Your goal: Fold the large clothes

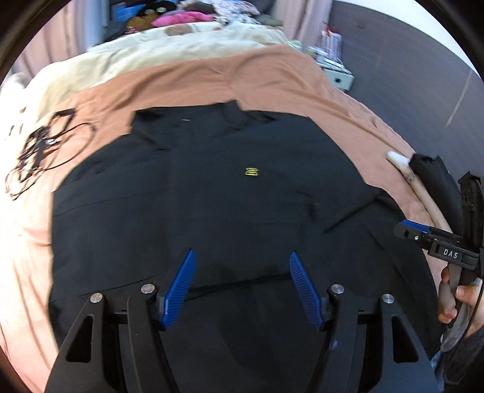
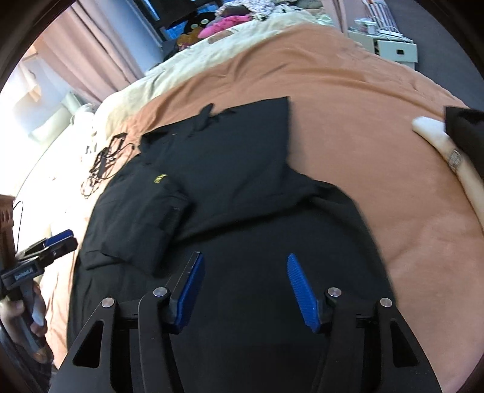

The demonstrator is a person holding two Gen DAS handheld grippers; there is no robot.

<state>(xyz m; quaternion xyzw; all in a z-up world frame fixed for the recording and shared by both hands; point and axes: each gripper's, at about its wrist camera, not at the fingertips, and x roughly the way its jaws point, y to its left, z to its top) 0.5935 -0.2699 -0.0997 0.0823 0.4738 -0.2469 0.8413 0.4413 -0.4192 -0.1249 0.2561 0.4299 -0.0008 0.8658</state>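
A large black shirt (image 1: 211,196) with a small yellow logo (image 1: 251,171) lies spread on a brown bed cover (image 1: 272,75). One sleeve is folded in over the body (image 2: 142,217). My left gripper (image 1: 242,266) is open and empty, hovering over the shirt's lower part. My right gripper (image 2: 243,272) is open and empty above the shirt's lower right part (image 2: 272,211). The right gripper also shows at the right edge of the left wrist view (image 1: 408,229). The left gripper shows at the left edge of the right wrist view (image 2: 57,238).
A tangle of black cable (image 1: 39,151) lies on the cover left of the shirt, also in the right wrist view (image 2: 103,163). A cream blanket (image 1: 136,54) and piled clothes (image 1: 178,18) lie at the bed's far end. A white cabinet (image 2: 393,51) stands beyond the bed.
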